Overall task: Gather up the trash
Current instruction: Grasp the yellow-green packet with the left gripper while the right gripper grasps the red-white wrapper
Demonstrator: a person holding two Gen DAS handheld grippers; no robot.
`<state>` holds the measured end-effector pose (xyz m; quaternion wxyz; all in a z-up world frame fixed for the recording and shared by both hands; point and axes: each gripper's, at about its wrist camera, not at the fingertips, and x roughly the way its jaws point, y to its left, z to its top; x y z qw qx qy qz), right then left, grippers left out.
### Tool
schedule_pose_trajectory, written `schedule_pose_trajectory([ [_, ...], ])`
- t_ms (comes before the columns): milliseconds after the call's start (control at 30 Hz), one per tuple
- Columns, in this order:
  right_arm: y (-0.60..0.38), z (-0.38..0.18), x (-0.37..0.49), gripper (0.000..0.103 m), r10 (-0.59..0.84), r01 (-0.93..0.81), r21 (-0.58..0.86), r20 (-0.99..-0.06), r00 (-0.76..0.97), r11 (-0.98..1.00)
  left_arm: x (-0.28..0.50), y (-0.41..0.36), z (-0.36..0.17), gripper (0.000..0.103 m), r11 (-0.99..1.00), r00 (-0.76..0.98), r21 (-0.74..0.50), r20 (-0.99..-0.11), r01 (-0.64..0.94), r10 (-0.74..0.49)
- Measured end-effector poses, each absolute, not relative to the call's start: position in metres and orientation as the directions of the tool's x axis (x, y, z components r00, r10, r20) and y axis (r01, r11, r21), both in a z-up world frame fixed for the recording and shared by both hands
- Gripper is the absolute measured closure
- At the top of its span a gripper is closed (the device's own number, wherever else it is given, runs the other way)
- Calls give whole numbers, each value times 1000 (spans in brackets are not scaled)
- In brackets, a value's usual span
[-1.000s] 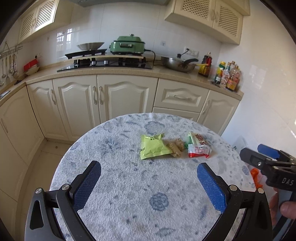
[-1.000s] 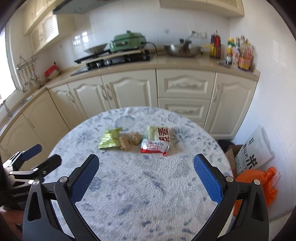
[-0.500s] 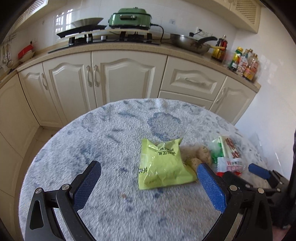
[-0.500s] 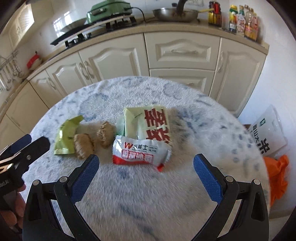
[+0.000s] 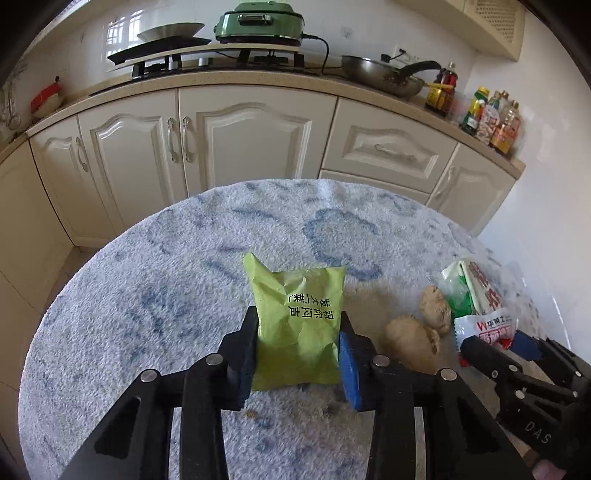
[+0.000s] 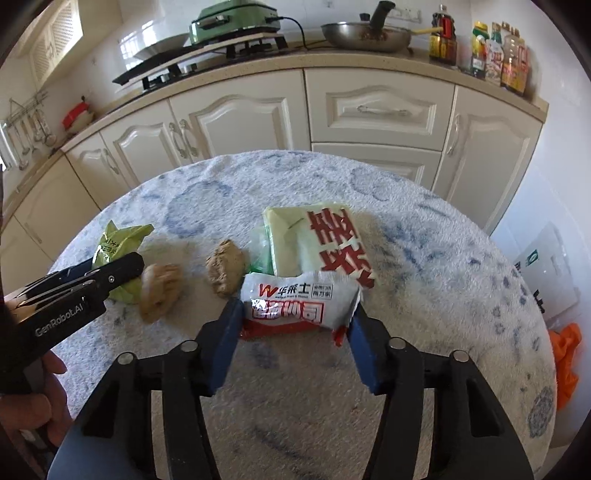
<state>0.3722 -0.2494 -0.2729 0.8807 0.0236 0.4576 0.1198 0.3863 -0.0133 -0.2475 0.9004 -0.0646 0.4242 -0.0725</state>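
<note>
A green snack packet point(image 5: 295, 295) lies on the round table's blue-and-white cloth point(image 5: 166, 295). My left gripper point(image 5: 297, 325) has its jaws closing, and both blue pads touch the packet's sides. A white and red packet point(image 6: 295, 295) lies in front of a larger green, white and red packet point(image 6: 317, 240). My right gripper point(image 6: 295, 314) is closing too, a pad against each end of the white and red packet. Two ginger pieces point(image 6: 160, 288) point(image 6: 225, 266) lie between the two grippers. A hand point(image 6: 33, 410) holds the left gripper's handle.
Cream kitchen cabinets point(image 5: 240, 136) curve behind the table, with a stove and green cooker point(image 5: 258, 22), a wok point(image 5: 380, 75) and bottles point(image 5: 491, 118) on the counter. On the floor to the right lie an orange bag point(image 6: 565, 362) and a white printed bag point(image 6: 546, 273).
Both grippers came down and forward to the table. The left gripper's jaws went from wide apart to closed around the green packet, and the right gripper's closed around the white and red packet.
</note>
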Motion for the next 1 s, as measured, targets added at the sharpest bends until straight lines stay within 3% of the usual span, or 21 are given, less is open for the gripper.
schedule_pose_trajectory([
  [233, -264, -269, 343, 51, 273, -180, 207, -797, 539, 962, 332, 7, -245, 74, 977, 621, -205, -758, 65, -201],
  [367, -276, -265, 321, 60, 289, -165, 237, -795, 533, 957, 293, 11, -234, 74, 974, 622, -217, -753, 71, -214],
  [533, -280, -263, 298, 60, 280, -166, 227, -809, 517, 960, 257, 9, -224, 74, 971, 621, -216, -749, 99, -230],
  [567, -281, -264, 296, 59, 284, -168, 231, -813, 509, 959, 250, 8, -222, 74, 971, 620, -214, -749, 104, -232],
  [633, -283, -262, 292, 47, 276, -162, 223, -811, 517, 961, 238, 7, -218, 74, 970, 621, -216, -747, 111, -237],
  [700, -286, -257, 290, 26, 259, -165, 201, -798, 544, 966, 229, 5, -215, 74, 970, 621, -215, -746, 117, -240],
  [933, -271, -274, 322, 23, 248, -318, 83, -816, 523, 944, 218, -7, -205, 74, 968, 625, -209, -740, 138, -249],
  [967, -267, -272, 322, 28, 254, -348, 68, -812, 526, 935, 218, -9, -203, 74, 968, 626, -208, -739, 140, -249],
  [1000, -264, -271, 321, 46, 265, -372, 66, -814, 516, 926, 218, -9, -202, 74, 968, 627, -207, -739, 139, -248],
])
